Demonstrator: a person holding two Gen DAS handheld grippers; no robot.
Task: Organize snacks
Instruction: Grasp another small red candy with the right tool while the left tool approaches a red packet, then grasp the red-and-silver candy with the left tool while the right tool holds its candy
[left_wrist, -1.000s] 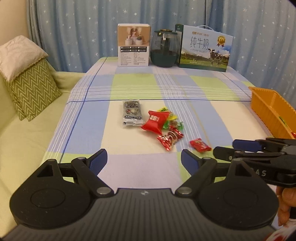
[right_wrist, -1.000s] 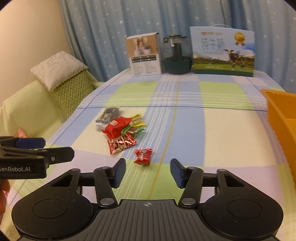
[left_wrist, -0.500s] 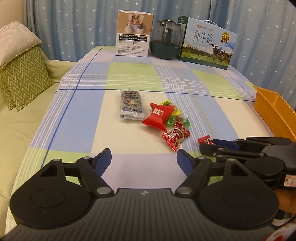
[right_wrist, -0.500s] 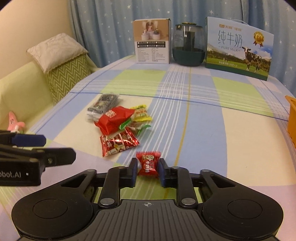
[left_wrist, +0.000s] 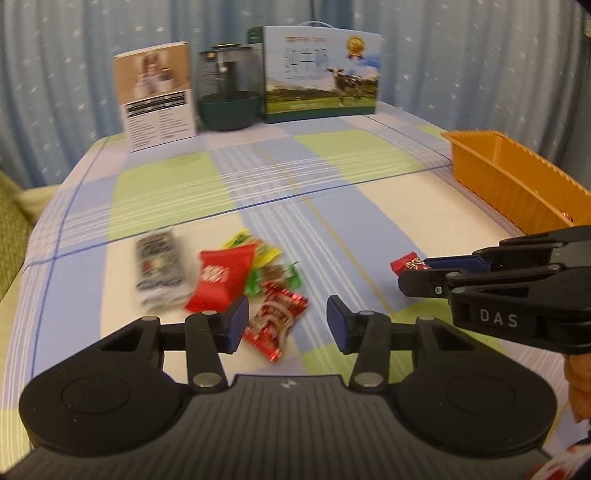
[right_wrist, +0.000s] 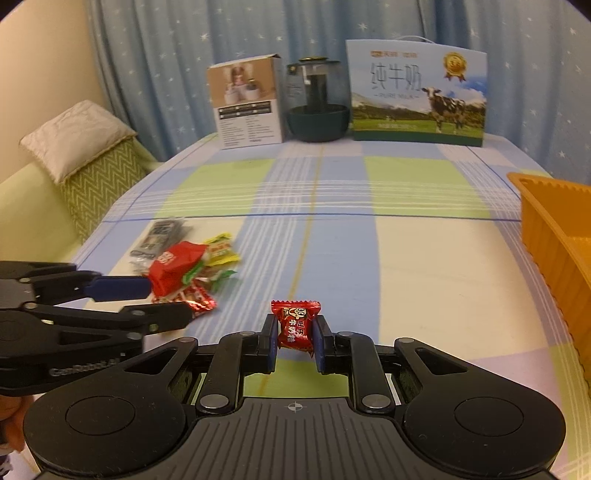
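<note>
Right wrist view: right gripper (right_wrist: 294, 341) pinches a small red candy (right_wrist: 294, 326), likely bound for the orange bin (right_wrist: 554, 236); left gripper (left_wrist: 286, 319) gapes wide over the snack pile (left_wrist: 236, 273)

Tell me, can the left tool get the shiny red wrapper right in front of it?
Probably yes. The left tool is open and the shiny red wrapper lies just ahead between its fingers, with nothing on top. The right tool is off to the side, holding a small red candy.
</note>
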